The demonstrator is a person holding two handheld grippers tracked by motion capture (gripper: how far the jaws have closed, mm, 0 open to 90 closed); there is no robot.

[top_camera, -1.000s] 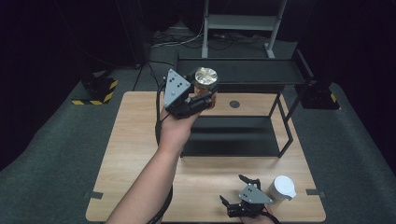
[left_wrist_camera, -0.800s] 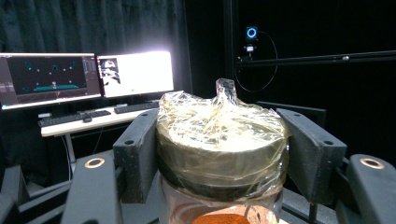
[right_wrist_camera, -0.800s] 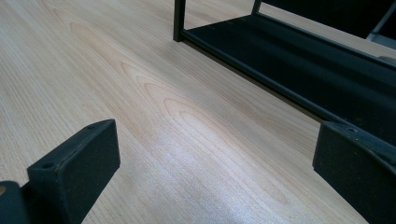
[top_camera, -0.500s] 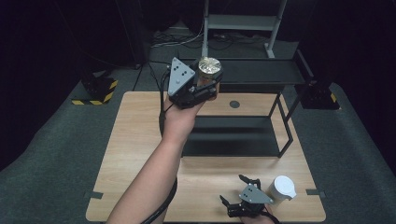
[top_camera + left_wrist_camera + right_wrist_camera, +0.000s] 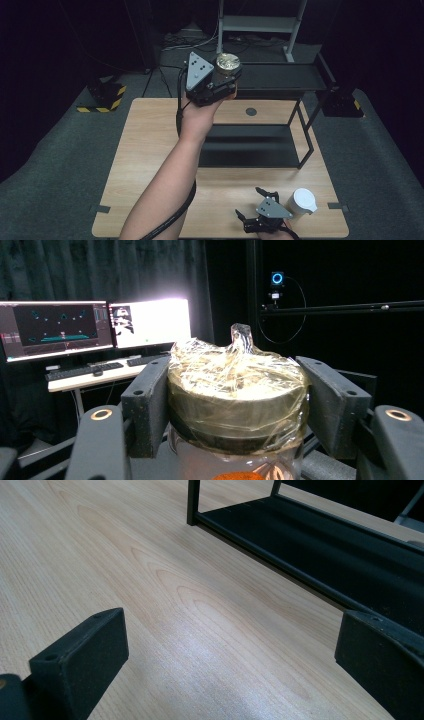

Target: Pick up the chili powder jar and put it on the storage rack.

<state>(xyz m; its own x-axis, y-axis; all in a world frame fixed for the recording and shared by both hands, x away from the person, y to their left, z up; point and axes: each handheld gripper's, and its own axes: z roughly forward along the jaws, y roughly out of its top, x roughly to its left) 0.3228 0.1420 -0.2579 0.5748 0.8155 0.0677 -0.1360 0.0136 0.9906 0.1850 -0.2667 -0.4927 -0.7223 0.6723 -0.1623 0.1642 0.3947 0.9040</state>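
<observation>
The left gripper was raised above the far part of the wooden bench, its jaws closed on a glass jar whose gold-coloured lid was covered in crinkled clear film. In the left gripper view the two black pads pressed against opposite sides of the jar just at the lid, the film twisted into a small peak on top, and something orange showed inside the glass at the bottom edge. The jar hung in the air beside the top level of a black metal shelf rack standing on the bench, touching neither. The right gripper rested low at the near edge of the bench with its jaws spread wide and nothing between them; a white cylindrical container stood just beside it. Behind the jar, two lit monitors and a keyboard sat on a desk.
</observation>
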